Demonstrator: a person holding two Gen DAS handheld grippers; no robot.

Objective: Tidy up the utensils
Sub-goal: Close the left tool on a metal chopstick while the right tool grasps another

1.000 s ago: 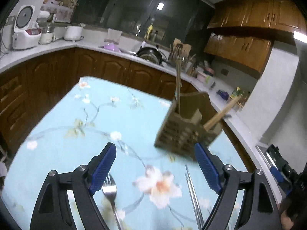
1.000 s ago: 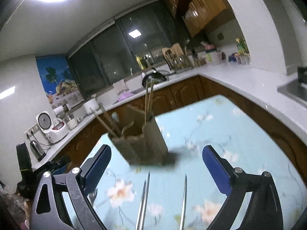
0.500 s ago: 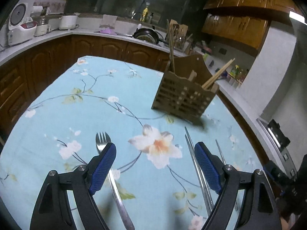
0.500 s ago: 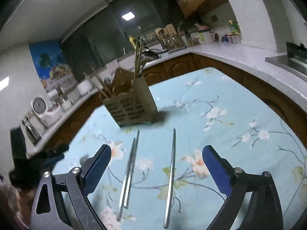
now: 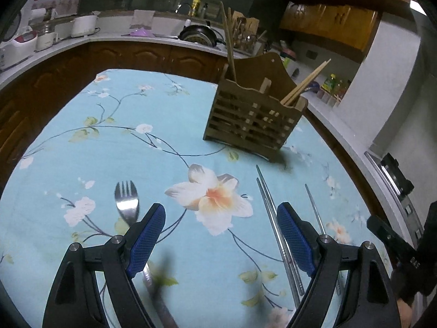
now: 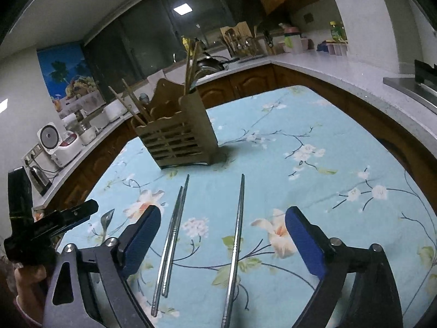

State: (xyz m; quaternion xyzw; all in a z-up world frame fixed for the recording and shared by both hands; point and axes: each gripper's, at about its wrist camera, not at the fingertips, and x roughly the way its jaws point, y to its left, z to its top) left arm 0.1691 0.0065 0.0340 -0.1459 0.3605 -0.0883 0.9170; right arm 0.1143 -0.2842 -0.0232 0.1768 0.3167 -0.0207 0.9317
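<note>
Right claw (image 6: 222, 239): closing, nothing gripped; single chopstick (image 6: 236, 242) lies between its fingers, pointing ahead.
Left claw (image 5: 220, 236): open, empty.

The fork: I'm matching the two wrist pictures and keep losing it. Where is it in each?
Left wrist: the fork lies lower left on the tablecloth, its handle running under the left gripper's left finger.
Right wrist: only its head shows, far left, beside the other gripper.
Shared landmark: the wooden utensil holder.
</note>
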